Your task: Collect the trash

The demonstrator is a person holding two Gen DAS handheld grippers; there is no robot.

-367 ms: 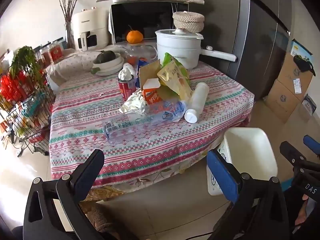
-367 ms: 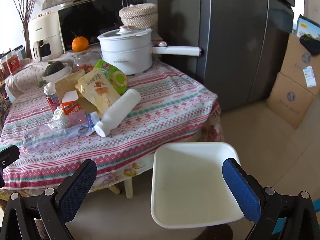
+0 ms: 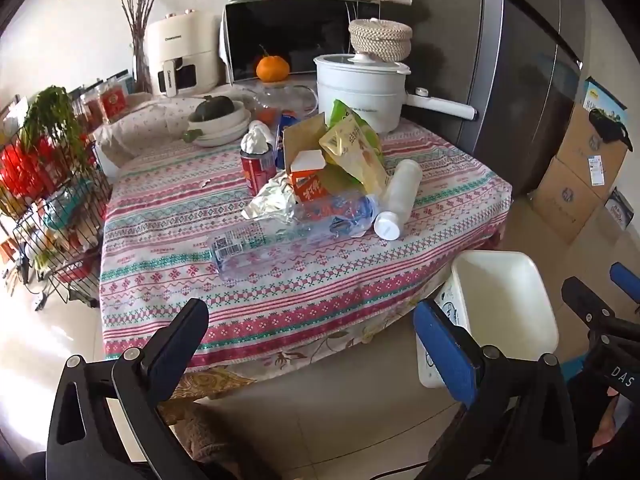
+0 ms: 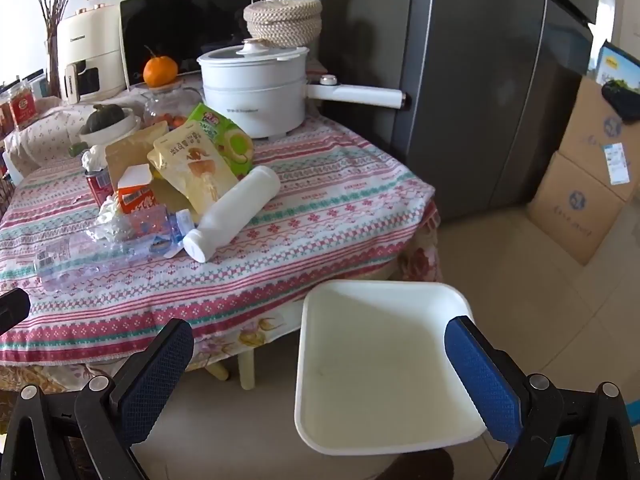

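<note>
A heap of trash lies on the patterned tablecloth (image 3: pixel 168 280): a clear crushed plastic bottle (image 3: pixel 288 236), a white bottle (image 3: pixel 398 198) on its side, a yellow snack bag (image 3: pixel 356 152), an orange carton (image 3: pixel 308 178), crumpled foil (image 3: pixel 272 200) and a red can (image 3: pixel 256 168). The white bottle (image 4: pixel 236 212) and the yellow bag (image 4: pixel 196 168) also show in the right wrist view. A white bin (image 4: pixel 380 364) stands on the floor beside the table. My left gripper (image 3: pixel 312 340) is open and empty before the table's near edge. My right gripper (image 4: pixel 320 356) is open and empty above the bin.
A white pot (image 3: pixel 360 84) with a long handle, an orange (image 3: pixel 272 68), an oven (image 3: pixel 296 36) and bowls (image 3: pixel 218 124) stand at the table's back. A grey fridge (image 4: pixel 500 80) is to the right, cardboard boxes (image 4: pixel 588 184) beyond it. A wire rack (image 3: pixel 44 200) stands left.
Both grippers have shifted very slightly; the scene is otherwise the same.
</note>
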